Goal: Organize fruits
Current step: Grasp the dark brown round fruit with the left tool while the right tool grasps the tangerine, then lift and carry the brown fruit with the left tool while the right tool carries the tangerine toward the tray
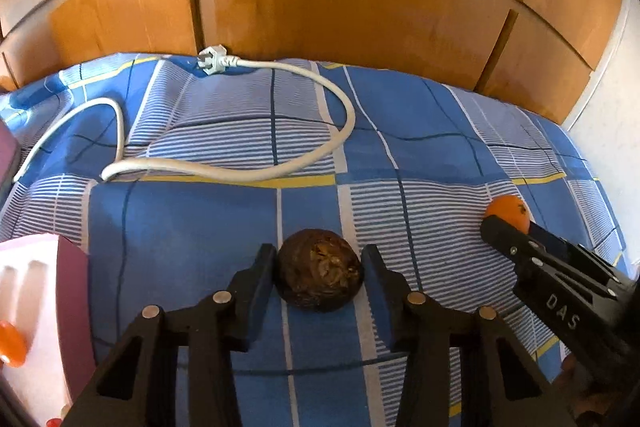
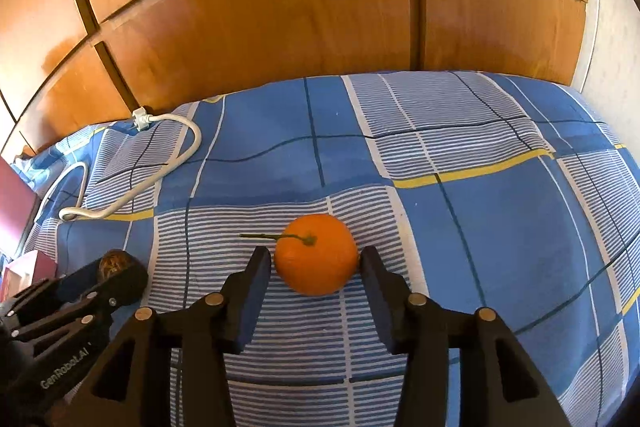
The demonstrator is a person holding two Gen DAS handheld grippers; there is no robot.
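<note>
A dark brown, rough round fruit (image 1: pixel 320 275) lies on the blue checked bedsheet (image 1: pixel 420 131). My left gripper (image 1: pixel 320 255) is shut on it, a pad against each side. An orange (image 2: pixel 316 255) with a thin green stem rests on the sheet between the pads of my right gripper (image 2: pixel 316 253). Its right pad touches the peel and a thin gap shows at its left pad, so it stands open. In the left wrist view the right gripper (image 1: pixel 500 227) comes in from the right with the orange (image 1: pixel 510 211) at its tip. The right wrist view has the left gripper (image 2: pixel 116 287) and brown fruit (image 2: pixel 114 265) at lower left.
A white power cable (image 1: pixel 224 167) with its plug (image 1: pixel 212 59) loops over the far side of the bed. Wooden wardrobe doors (image 1: pixel 340 7) stand right behind it. A pink and white box (image 1: pixel 36 307) with a small orange item (image 1: pixel 12 343) sits at the left edge.
</note>
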